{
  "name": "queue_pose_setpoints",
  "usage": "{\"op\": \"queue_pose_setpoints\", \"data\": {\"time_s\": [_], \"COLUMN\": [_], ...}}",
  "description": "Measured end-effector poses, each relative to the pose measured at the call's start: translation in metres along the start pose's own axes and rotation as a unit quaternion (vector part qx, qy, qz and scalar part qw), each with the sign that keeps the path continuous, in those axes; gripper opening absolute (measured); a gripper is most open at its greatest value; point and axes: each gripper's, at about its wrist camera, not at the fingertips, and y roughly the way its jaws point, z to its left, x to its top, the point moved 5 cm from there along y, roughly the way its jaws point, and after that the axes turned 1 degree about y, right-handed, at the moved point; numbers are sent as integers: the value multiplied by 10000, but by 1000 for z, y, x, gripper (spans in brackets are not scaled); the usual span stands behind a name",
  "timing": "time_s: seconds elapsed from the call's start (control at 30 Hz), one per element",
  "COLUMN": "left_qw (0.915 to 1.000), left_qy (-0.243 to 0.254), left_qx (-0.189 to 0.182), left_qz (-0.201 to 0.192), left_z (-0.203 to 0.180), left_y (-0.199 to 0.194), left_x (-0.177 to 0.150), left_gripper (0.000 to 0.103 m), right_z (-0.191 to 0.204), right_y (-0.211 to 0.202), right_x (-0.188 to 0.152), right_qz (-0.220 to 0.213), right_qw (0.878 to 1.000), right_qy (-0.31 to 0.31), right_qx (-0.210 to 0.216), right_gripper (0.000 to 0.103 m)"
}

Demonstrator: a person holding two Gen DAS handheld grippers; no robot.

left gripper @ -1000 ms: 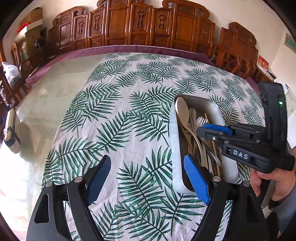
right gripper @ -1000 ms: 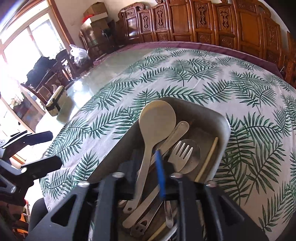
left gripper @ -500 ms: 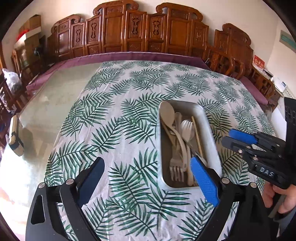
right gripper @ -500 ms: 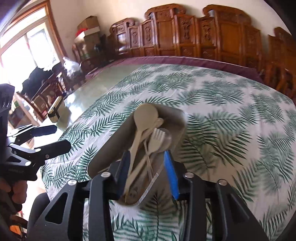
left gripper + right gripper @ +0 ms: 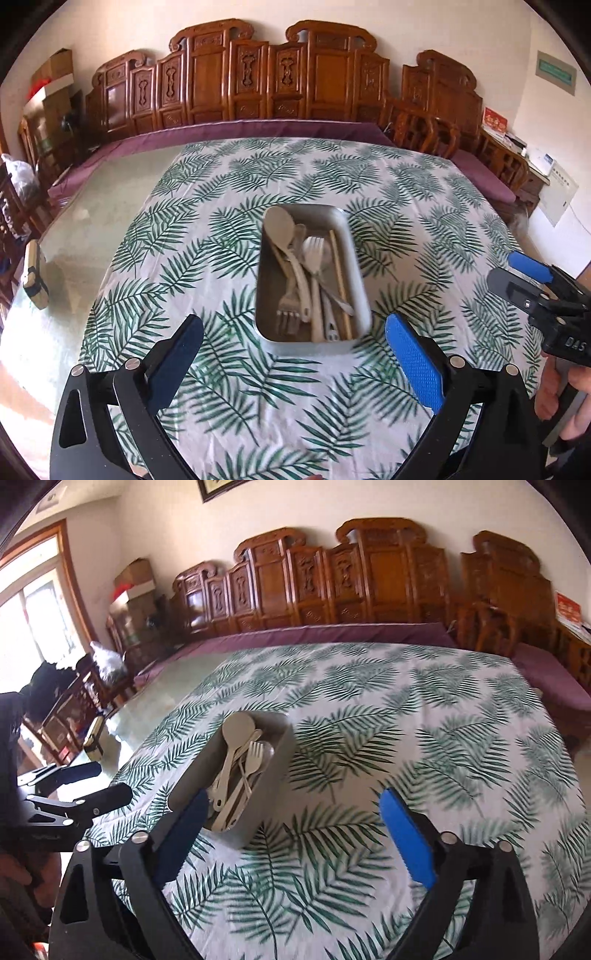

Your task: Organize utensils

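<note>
All utensils in view lie inside one grey tray point(image 5: 354, 266), which sits flat on the leaf-print tablecloth point(image 5: 207, 258) near the table's middle; none shows loose on the cloth, so the gathering looks essentially done, judging from this layout alone. Contents: a large pale spoon point(image 5: 279, 228) with its bowl at the far end, a pale fork point(image 5: 312, 246) with tines at the far end, a second fork point(image 5: 287, 317) with tines at the near end, a thin wooden stick, likely a chopstick point(image 5: 339, 273), along the right wall, plus overlapping handles too tangled to count. Items are heaped, not sorted by type; perhaps alignment remains. Left gripper point(image 5: 295, 354) hangs short of the tray's near edge, fingers wide apart, holding nothing. Right gripper point(image 5: 291, 830) hangs to the tray's right, fingers likewise spread and empty.
</note>
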Motion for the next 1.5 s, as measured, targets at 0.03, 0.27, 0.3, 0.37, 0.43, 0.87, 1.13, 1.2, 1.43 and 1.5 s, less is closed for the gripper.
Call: {"op": "queue_pose_setpoints", "data": {"time_s": [0.03, 0.27, 0.3, 0.37, 0.43, 0.87, 1.13, 1.2, 1.43, 1.5], "left_qw": [10000, 9997, 9997, 9996, 9994, 9967, 9912, 9891, 9846, 9839], "left_qy": [25, 143, 127, 84, 50, 178, 192, 197, 162, 168], "left_qx": [-16, -66, -33, -29, -67, 45, 57, 91, 57, 71], "left_qz": [-13, -176, -207, -269, -339, -792, -1308, -1456, -1738, -1778], "left_z": [-4, -35, -38, -43, -47, -68, -79, -81, -85, -85], "left_y": [-3, -24, -27, -34, -40, -101, -151, -165, -191, -193], "left_x": [-1, -11, -13, -18, -23, -27, -12, -9, -5, -4], "left_gripper": [95, 95, 95, 95, 95, 95, 95, 95, 95, 95], "right_z": [-2, -16, -18, -22, -24, -13, 4, 6, 12, 13], "right_y": [-5, -52, -59, -73, -86, -150, -198, -210, -234, -237], "right_x": [-2, -19, -23, -29, -36, -40, -22, -19, -12, -13], "right_qz": [-30, -278, -316, -392, -442, -941, -1441, -1556, -1801, -1812], "right_qw": [10000, 9988, 9985, 9978, 9972, 9931, 9861, 9845, 9800, 9799], "right_qy": [9, 40, 33, 45, 53, -13, -157, -157, -189, -185], "right_qx": [-35, -389, -441, -530, -598, -693, -809, -796, -822, -811], "right_gripper": [100, 100, 100, 100, 100, 100, 100, 100, 100, 100]}}
